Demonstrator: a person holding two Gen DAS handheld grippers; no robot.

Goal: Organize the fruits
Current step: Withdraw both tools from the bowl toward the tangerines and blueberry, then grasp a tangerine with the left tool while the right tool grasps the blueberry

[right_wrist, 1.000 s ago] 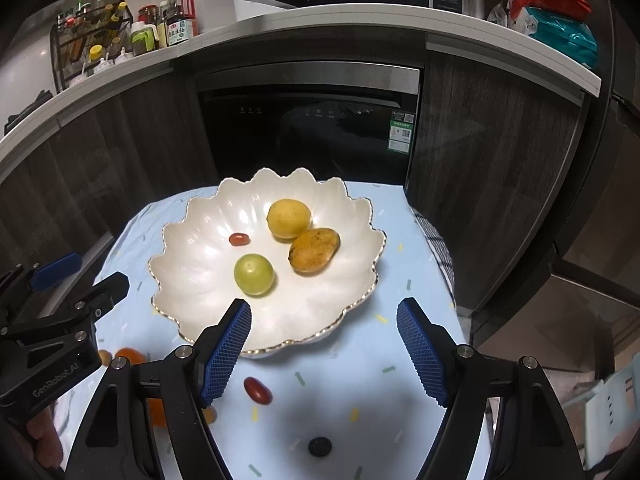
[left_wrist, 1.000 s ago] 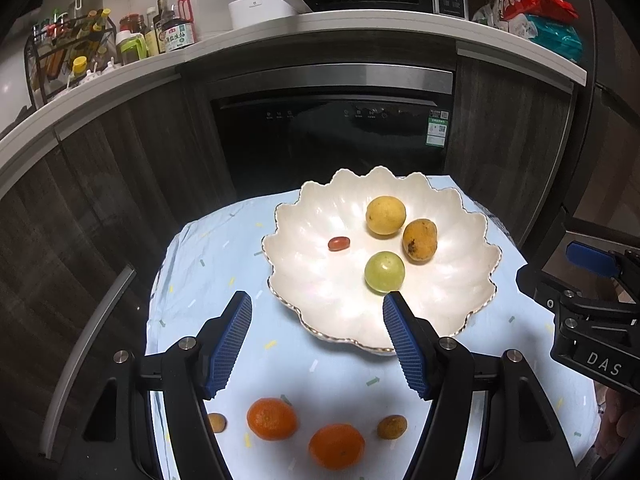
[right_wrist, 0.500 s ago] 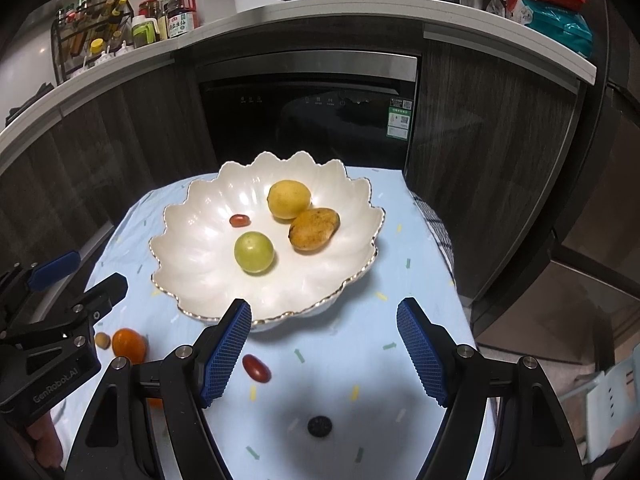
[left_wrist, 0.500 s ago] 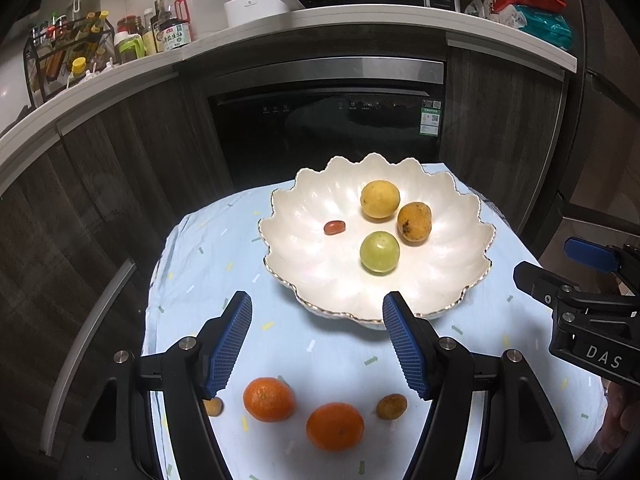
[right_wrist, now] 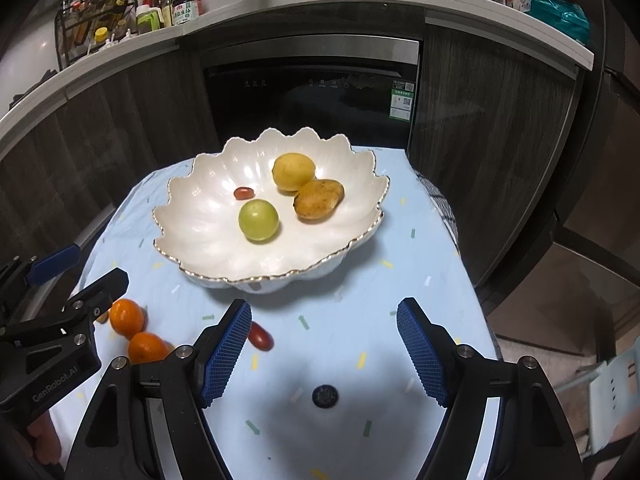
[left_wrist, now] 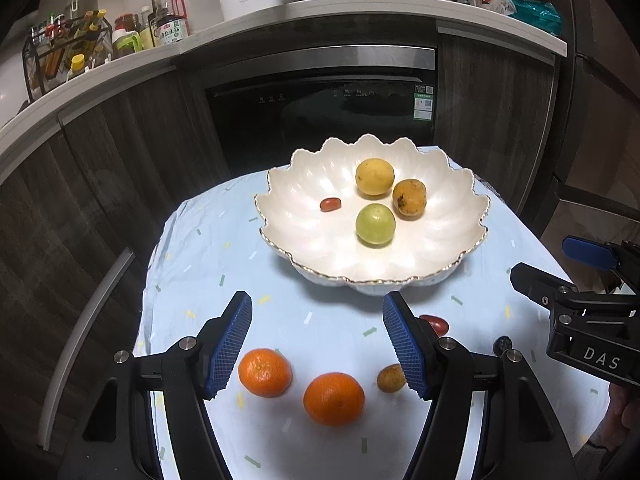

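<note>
The bowl (left_wrist: 472, 216), white with a scalloped gilt rim, sits toward the far edge of the table (left_wrist: 192, 256), which wears a pale blue cloth. Inside lie 4 fruits: a yellow fruit (left_wrist: 375, 176), a brown fruit (left_wrist: 409, 197) touching it, a green fruit (left_wrist: 375, 224) in front of both, and a small red tomato (left_wrist: 330, 204) apart on the left.

On the cloth near the front edge lie 2 oranges (left_wrist: 265, 372) (left_wrist: 333, 399) side by side, toward the left. A small tan fruit (left_wrist: 391, 378) lies just right of them, partly behind a pad. Another red tomato (right_wrist: 260, 336) lies between the bowl and the front edge, and a dark berry (right_wrist: 325, 396) sits nearer the front, toward the right.

The left claw (left_wrist: 316, 346) hovers above the oranges with its blue pads apart, nothing between them. The right claw (right_wrist: 324, 348) hangs over the berry, pads likewise apart and empty; the tomato lies just beside its left pad.

Beyond the table stand dark cabinets with a built-in oven (left_wrist: 320, 112), and a counter (left_wrist: 120, 68) with bottles (left_wrist: 168, 20).
</note>
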